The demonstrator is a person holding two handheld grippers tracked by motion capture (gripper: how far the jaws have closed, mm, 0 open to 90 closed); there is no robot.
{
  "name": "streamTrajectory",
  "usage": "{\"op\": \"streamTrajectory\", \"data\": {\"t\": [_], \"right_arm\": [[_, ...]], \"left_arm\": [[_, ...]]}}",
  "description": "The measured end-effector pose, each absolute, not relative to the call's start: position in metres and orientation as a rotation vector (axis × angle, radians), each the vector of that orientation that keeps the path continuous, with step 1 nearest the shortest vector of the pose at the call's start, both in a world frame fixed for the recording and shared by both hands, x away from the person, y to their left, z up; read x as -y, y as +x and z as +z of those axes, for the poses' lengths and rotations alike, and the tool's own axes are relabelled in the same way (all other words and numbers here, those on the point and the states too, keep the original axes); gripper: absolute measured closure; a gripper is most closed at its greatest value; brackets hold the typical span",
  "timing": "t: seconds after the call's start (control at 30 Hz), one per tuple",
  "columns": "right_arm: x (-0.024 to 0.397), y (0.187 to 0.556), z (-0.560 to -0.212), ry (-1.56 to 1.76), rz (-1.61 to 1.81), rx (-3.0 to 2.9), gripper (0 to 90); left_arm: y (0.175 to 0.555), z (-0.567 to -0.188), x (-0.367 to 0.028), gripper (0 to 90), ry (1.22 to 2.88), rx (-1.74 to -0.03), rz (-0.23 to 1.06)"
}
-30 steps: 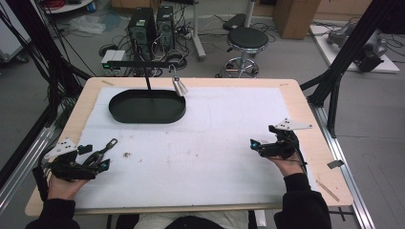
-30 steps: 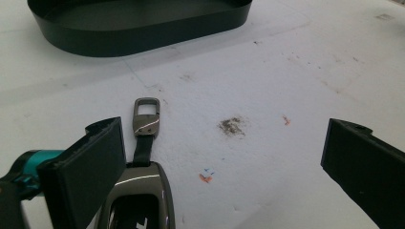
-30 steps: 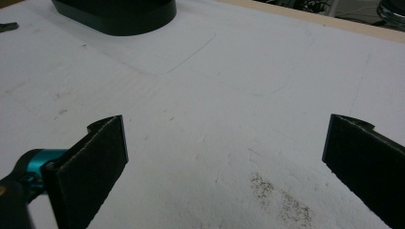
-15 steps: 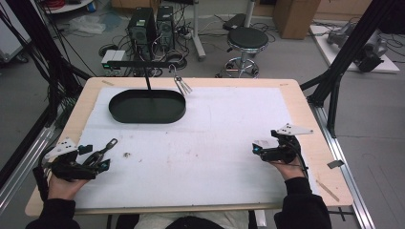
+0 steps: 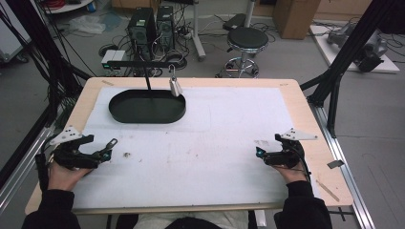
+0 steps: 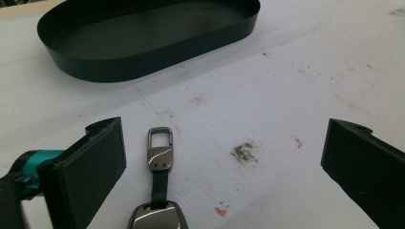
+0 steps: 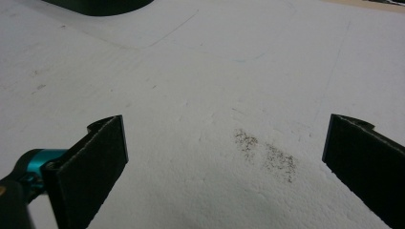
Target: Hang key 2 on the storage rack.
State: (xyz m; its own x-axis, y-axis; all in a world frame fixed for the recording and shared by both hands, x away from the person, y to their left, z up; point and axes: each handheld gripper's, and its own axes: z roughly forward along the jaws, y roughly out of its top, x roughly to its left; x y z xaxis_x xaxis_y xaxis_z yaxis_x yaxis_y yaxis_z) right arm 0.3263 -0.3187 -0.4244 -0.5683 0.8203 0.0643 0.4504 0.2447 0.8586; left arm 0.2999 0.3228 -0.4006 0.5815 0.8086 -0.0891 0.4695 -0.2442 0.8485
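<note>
From above, the counter (image 5: 229,119) carries a white foam sheet with a black oval tray (image 5: 147,107) near its far left corner. A thin black post rises from the tray to a crossbar, and a small metal piece (image 5: 175,87) hangs from the bar over the tray's right end. The left gripper (image 5: 107,148) rests at the near left of the sheet, held in a hand, its jaws apart and pointing right. A small key fob (image 5: 111,143) lies at the jaw tips; whether it touches them cannot be told from this height. A brown stain (image 5: 127,154) marks the foam just right of it. The right gripper (image 5: 259,153) sits at the near right, well apart from the left one, its jaws pointing left toward the middle of the sheet.

Along the left gripper view, the left gripper (image 6: 224,157) shows both jaws spread wide, gripping nothing. The fob (image 6: 158,191) lies flat on the foam between them, nearer the left jaw but not touching it: a metal body at the bottom edge, a short black strap, then a metal clasp with a rectangular loop pointing toward the tray (image 6: 143,43). The tray stands farther off across bare foam. The stain (image 6: 244,151) lies right of the clasp.

Along the right gripper view, the right gripper (image 7: 224,157) also has its jaws wide open and empty, over bare foam with a speckled dark patch (image 7: 265,153) between them. An edge of the tray (image 7: 100,5) shows at the top.
</note>
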Motion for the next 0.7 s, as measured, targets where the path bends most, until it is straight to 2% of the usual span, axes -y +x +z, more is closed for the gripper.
{"op": "streamTrajectory", "data": {"t": [0.7], "right_arm": [[0.323, 0.319, -0.425, 1.146, 1.263, -2.114, 0.7]], "left_arm": [[0.35, -0.395, -0.309, 3.2, 2.129, -1.175, 0.326]]}}
